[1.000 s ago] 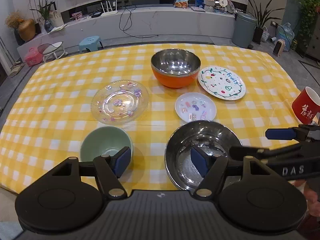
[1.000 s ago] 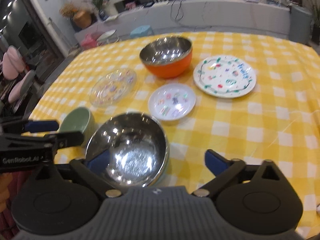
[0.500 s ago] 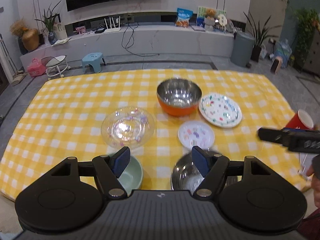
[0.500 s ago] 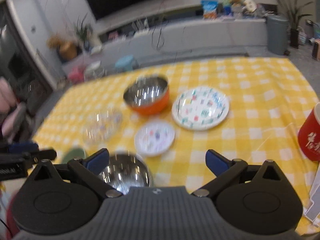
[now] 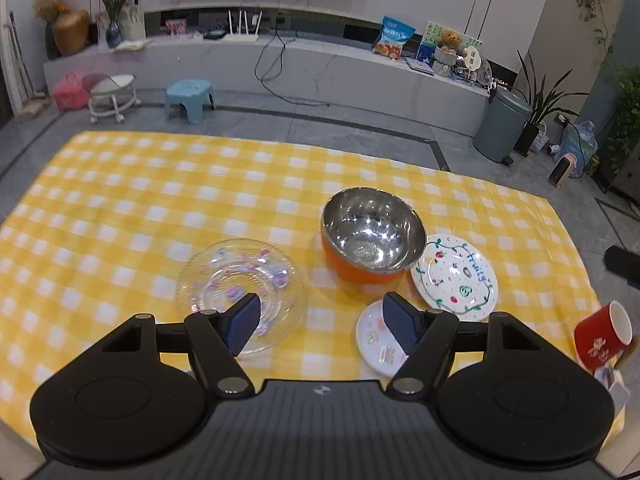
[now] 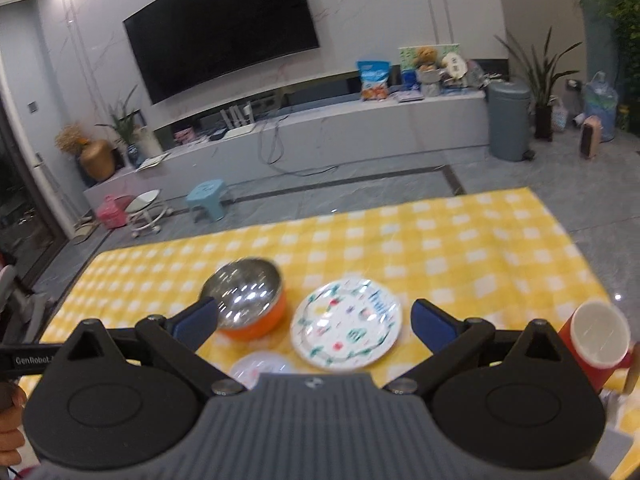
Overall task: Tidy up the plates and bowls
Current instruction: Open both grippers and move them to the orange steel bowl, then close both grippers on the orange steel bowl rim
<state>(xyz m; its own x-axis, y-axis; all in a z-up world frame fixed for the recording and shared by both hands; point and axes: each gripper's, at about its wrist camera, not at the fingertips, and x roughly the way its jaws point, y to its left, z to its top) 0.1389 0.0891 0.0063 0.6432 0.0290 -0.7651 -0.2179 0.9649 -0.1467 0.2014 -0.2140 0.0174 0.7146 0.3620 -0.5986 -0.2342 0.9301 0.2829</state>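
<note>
Both my grippers are raised above the yellow checked tablecloth (image 5: pixel 120 200), nothing held. Left gripper (image 5: pixel 322 322): jaws spread wide, empty, hanging over the near edge between the clear glass plate (image 5: pixel 240 288) and the small white plate (image 5: pixel 376 344). Right gripper (image 6: pixel 314 320): jaws wide apart too, empty, framing the fruit-pattern plate (image 6: pixel 346 326).

Task items: the orange bowl with steel lining (image 5: pixel 372 240) sits mid-table, touching or just beside the fruit-pattern plate on its right. The small white plate lies just in front of those two, and the clear glass plate is to the left of the bowl, apart from it. A red mug (image 5: pixel 602 336) stands at the right table edge, not part of the sort.

My read: nothing is stacked in view yet, so I am at the choose-and-approach step. To do it well, drop low and come in flat along the cloth, one finger under a plate rim and one above, since plates lie flush. Largest plate stays as the base, smaller ones go on top. The glass plate looks slippery, so grip the rim squarely. Keep the right gripper clear of the mug. The right view is blurred, so fine detail there is uncertain.
</note>
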